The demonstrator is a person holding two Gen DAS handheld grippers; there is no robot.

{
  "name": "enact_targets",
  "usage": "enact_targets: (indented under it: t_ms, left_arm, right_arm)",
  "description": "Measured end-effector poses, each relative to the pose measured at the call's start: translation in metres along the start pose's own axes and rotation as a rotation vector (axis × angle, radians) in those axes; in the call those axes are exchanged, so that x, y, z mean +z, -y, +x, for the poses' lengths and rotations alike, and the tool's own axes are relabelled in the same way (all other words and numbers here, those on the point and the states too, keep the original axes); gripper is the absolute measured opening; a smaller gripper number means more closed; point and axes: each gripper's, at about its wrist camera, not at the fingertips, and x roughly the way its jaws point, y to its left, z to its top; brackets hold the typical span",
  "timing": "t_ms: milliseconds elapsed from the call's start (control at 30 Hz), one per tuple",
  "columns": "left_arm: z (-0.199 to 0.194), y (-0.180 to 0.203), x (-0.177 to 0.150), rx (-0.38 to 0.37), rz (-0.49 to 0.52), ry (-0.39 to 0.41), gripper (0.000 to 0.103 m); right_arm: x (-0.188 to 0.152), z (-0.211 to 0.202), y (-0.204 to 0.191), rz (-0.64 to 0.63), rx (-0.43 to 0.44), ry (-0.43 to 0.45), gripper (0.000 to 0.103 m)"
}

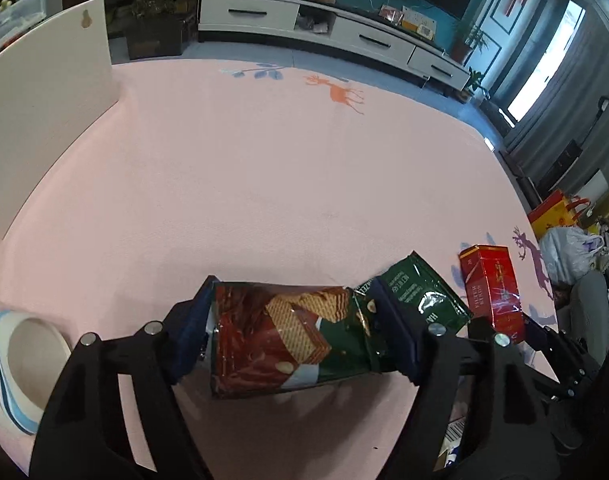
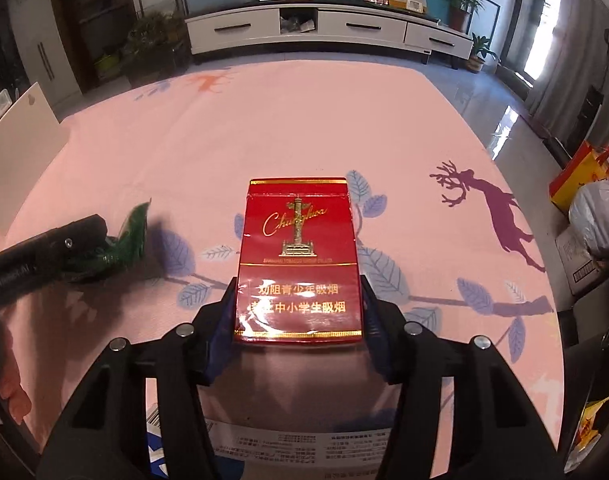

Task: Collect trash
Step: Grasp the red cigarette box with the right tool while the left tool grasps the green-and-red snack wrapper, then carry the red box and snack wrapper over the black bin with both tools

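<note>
The left gripper (image 1: 292,332) is closed on the wafer wrapper (image 1: 288,340): light, crinkly, slippery film, best pinched mid-body. Right of the wrapper, the right gripper (image 2: 298,316) clamps the stiff, likely light cigarette pack (image 2: 298,256) by its 2 side faces, above the pink tablecloth (image 1: 264,168).

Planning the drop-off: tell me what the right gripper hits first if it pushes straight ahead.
Nothing close. The right gripper holds the red pack; beyond it only bare tablecloth shows, though depth is unclear.

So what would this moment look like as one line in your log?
left gripper: shut on wafer wrapper | right gripper: shut on red cigarette box | both above pink tablecloth
</note>
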Motion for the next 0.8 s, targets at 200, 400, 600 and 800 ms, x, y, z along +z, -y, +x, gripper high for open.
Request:
enact_targets:
  t_ms: [200,400,600,800]
  left_arm:
    - [-0.024,-0.008,-0.014,-0.095,-0.055,0.013,0.044]
    - [-0.066,-0.002,-0.033,-0.130,-0.065,0.065,0.043]
    - [-0.132,0.008,-0.060,-0.135,-0.018,0.151,0.043]
    - [-0.180,0.006,-0.106,-0.146,0.002,0.209,0.043]
  right_arm:
    - [-0.004,-0.014,0.004,0.019,0.021,0.012,0.056]
    - [-0.013,-0.055,0.011,0.081,0.070,0.078,0.056]
    - [-0.038,-0.104,0.031,0.142,0.068,0.135,0.056]
    - [-0.072,-0.144,0.057,0.219,0.084,0.200,0.056]
